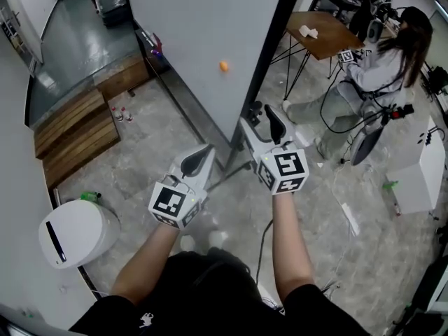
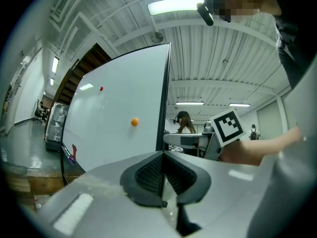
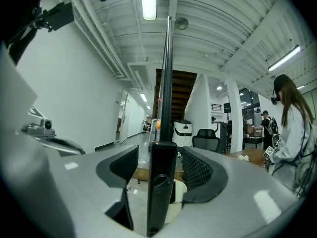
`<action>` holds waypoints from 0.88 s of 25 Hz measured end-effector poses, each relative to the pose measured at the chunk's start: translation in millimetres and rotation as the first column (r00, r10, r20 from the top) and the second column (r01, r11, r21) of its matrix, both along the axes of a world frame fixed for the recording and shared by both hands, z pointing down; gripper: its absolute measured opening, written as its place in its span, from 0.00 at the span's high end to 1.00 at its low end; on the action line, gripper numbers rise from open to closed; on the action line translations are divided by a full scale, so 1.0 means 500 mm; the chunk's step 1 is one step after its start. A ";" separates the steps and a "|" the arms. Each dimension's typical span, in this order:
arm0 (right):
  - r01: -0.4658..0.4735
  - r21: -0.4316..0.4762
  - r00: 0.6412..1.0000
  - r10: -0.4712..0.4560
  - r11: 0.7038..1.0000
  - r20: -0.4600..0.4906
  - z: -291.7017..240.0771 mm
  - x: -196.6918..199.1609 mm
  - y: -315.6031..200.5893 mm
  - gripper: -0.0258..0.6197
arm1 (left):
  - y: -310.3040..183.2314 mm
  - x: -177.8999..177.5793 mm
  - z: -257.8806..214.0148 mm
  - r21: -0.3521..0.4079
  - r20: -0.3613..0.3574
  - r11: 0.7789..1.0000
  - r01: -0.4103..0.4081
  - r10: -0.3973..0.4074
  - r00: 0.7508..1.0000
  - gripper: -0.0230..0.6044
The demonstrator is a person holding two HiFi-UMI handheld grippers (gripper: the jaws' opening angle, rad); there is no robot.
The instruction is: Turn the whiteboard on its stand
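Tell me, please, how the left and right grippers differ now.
The left gripper has its jaws together, empty; the right gripper has them apart around the dark edge of the whiteboard. The left gripper sits short of the whiteboard; the right gripper reaches it. Both carry a marker cube.

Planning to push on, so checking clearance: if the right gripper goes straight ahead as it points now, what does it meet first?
The whiteboard's black edge frame, almost at once: it stands between the right gripper's open jaws, touched by neither pad as far as I can tell.
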State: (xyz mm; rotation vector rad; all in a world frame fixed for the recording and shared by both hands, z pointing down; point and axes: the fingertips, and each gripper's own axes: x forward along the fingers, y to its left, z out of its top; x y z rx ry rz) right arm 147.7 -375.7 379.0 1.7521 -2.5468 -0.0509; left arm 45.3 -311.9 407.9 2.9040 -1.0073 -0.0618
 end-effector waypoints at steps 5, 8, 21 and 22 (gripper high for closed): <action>0.001 -0.017 1.000 -0.001 1.000 0.019 0.004 -0.002 -0.027 0.51 | -0.022 0.031 -0.003 -0.007 0.013 1.000 0.025 -0.025 1.000 0.96; 0.006 -0.020 1.000 -0.006 1.000 0.014 0.007 -0.006 -0.036 0.51 | -0.040 0.031 -0.002 -0.018 0.009 0.998 0.052 -0.052 0.999 0.96; 0.008 -0.034 1.000 -0.008 0.999 -0.009 0.019 -0.010 -0.049 0.62 | -0.039 0.024 -0.010 -0.004 0.012 0.995 0.099 -0.099 0.995 0.96; 0.008 -0.034 1.000 -0.008 0.999 -0.011 0.019 -0.009 -0.050 0.63 | -0.036 0.024 -0.011 -0.005 0.010 0.995 0.101 -0.101 0.995 0.96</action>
